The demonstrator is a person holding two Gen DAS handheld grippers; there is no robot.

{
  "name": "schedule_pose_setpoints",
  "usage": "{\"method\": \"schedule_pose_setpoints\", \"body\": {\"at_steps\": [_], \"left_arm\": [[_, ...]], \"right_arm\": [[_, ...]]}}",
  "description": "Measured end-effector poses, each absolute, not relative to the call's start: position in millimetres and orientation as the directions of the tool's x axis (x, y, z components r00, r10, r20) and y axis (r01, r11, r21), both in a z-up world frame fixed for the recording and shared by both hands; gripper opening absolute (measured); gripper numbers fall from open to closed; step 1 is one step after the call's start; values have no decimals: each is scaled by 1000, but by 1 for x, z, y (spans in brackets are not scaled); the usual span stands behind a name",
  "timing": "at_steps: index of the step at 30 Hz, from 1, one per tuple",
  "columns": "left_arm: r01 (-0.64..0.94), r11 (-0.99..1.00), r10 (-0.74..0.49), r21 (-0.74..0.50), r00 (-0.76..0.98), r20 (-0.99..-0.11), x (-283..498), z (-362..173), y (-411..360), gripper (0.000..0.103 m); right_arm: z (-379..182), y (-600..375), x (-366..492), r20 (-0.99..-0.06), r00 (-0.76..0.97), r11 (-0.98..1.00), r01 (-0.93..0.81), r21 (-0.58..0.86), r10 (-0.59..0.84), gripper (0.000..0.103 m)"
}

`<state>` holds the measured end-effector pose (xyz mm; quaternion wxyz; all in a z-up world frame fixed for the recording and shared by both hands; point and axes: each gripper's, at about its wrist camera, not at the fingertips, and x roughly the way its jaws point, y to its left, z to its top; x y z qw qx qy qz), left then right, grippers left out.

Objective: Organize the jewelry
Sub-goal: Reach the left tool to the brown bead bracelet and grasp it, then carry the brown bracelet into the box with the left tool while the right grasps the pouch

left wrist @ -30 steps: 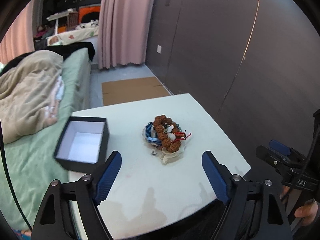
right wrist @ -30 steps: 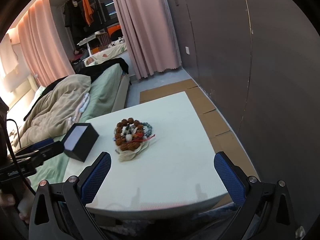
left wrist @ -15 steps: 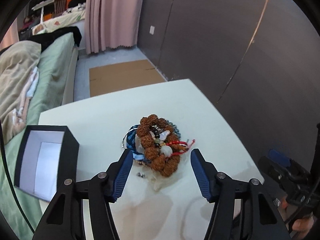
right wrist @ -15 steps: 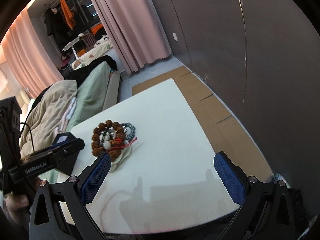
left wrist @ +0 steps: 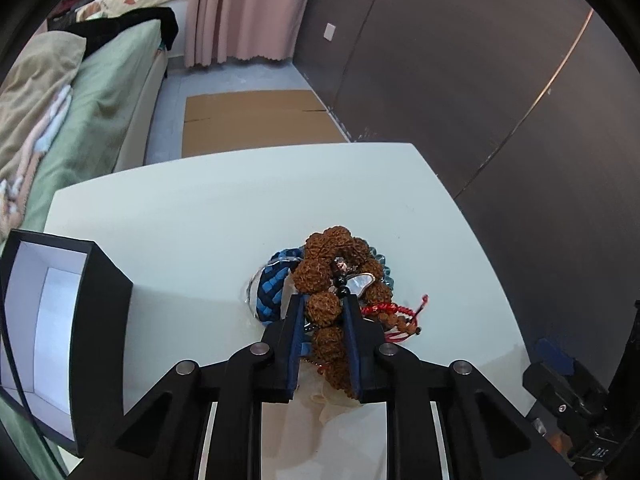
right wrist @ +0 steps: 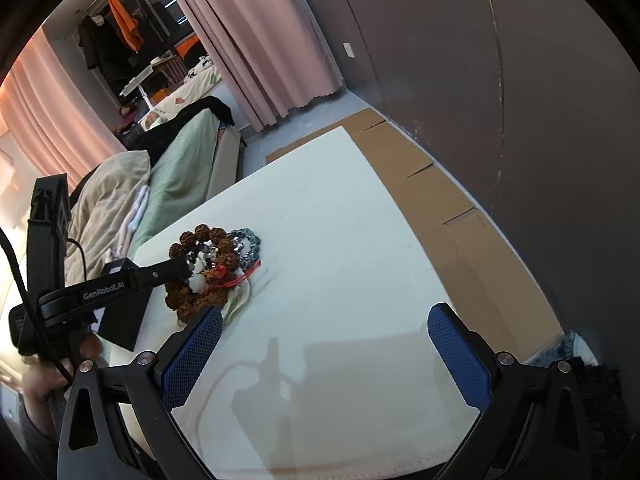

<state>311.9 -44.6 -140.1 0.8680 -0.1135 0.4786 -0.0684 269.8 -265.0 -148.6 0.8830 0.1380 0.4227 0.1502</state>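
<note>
**Left gripper bites the big brown beads**

Closest to us in the left wrist view, the left gripper (left wrist: 325, 322) has just been closing, and its two blue pads now squeeze the brown bead bracelet (left wrist: 334, 270) from both sides. The beads sit right between the pads, so this looks like a grab to lift it out of the pile.

The bracelet lies on top of a small heap in the middle of the white table (left wrist: 200, 216). Touching it on one side is a blue woven band (left wrist: 274, 286). On the other side is a red string bracelet (left wrist: 394, 314). A cream cloth (left wrist: 334, 404) pokes out from under the heap.

Off to the left, near the table edge, stands a black box (left wrist: 102, 320) with a white inside. It is open, so it is likely the place where the jewelry should go.

The right gripper (right wrist: 326, 354) hangs over bare table, just beside the pile, with its blue pads far apart and nothing in them. It may be waiting its turn.

Farther back are a bed (left wrist: 104, 92) and pink curtains (left wrist: 244, 8).
</note>
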Motion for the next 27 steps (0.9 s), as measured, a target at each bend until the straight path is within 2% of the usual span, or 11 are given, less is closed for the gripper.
{"method": "schedule_pose_setpoints", "body": {"at_steps": [17,24,27], "left_arm": [[66,948,-283,-310,617,-734,278,-84,-34,20],[56,943,-284,-327,644,-710,261,-70,-15,20],[31,942,-272,-334,651,-709,254,-68,-2,20]], "right_arm": [[-131,-242,268,-689,580,893,-187,408,436,102],[-132,-216,273,-717,522,885,-220,410,462,90],[-138,-200,277,-743,478,883,-231,408,468,88]]}}
